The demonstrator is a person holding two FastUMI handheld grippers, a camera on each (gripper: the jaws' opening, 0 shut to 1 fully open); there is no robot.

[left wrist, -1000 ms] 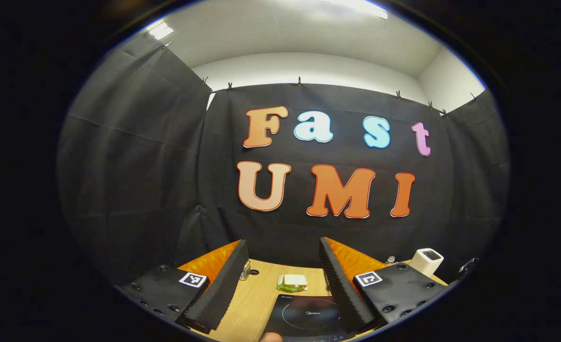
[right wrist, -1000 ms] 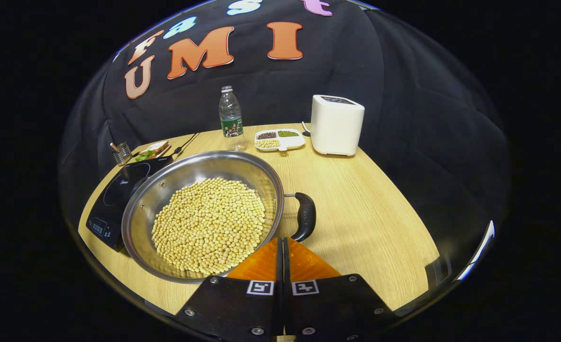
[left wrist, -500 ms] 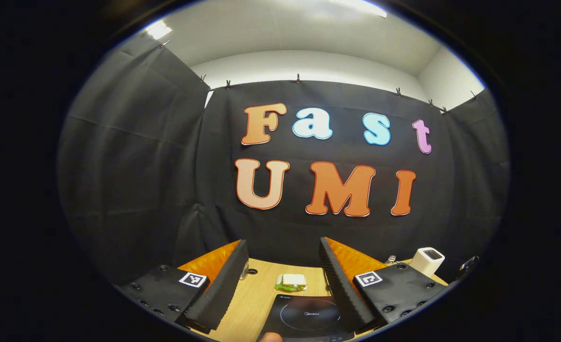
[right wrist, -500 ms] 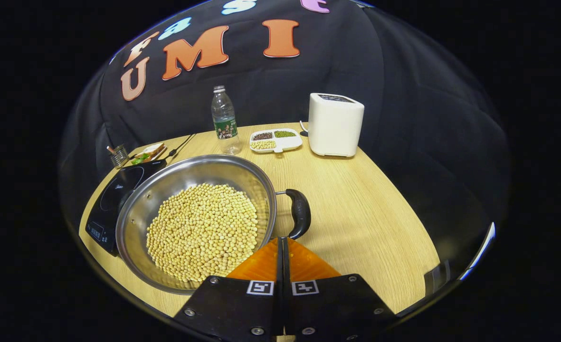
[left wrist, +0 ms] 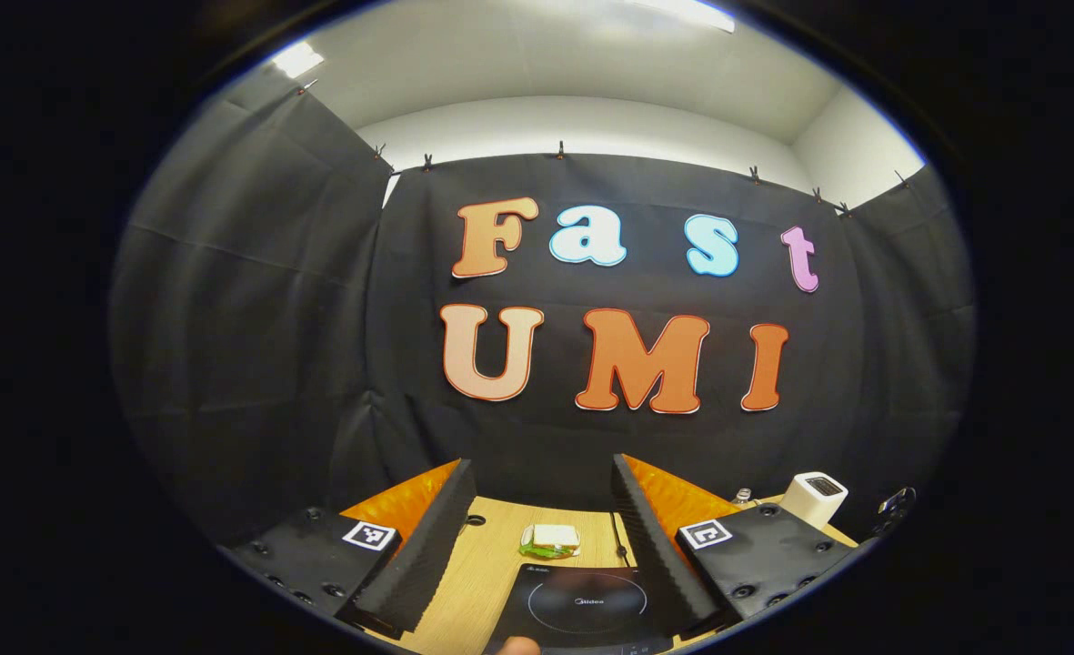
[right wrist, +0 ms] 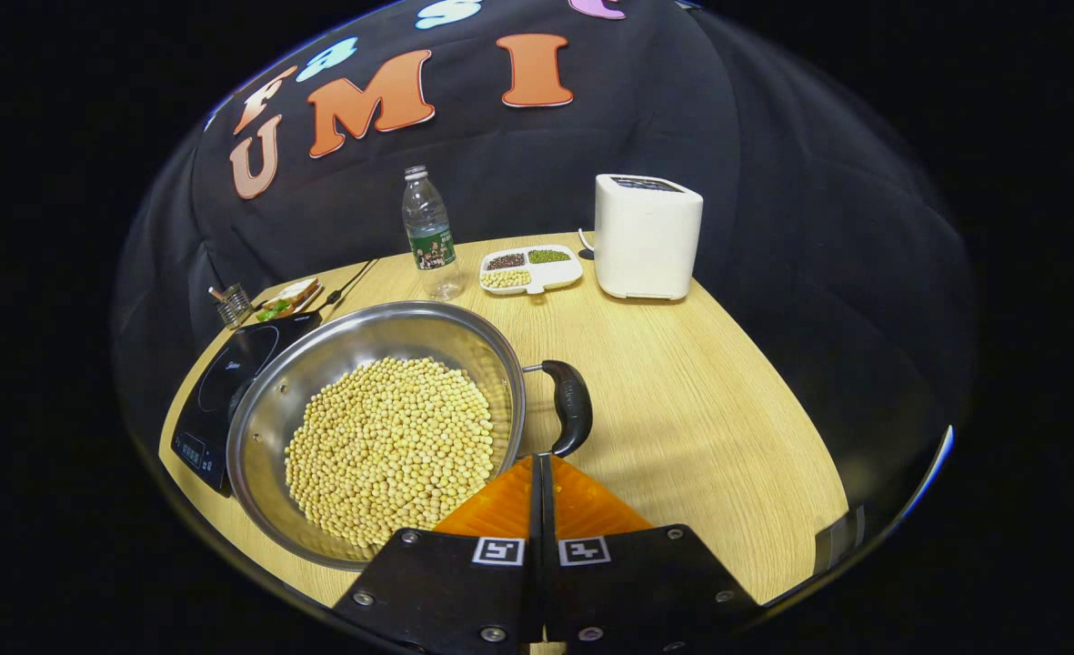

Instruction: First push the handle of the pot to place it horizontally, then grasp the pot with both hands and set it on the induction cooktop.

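Soybeans [right wrist: 391,446] fill my round steel pot [right wrist: 264,428] beside the black induction cooktop [right wrist: 218,387]; right tongs [right wrist: 541,464] together, left tongs [left wrist: 541,509] apart.

Left gripper [left wrist: 541,505]: two black bodies dotted with screws, a square black-and-white marker on each, its fingers ridged like foam on the inner faces. Right gripper [right wrist: 541,464]: the same black plates, screws, twin markers

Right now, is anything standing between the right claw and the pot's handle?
Nothing visible does. In the right gripper view the shut right claw points at the near end of the handle of the pot, with only bare table around it.
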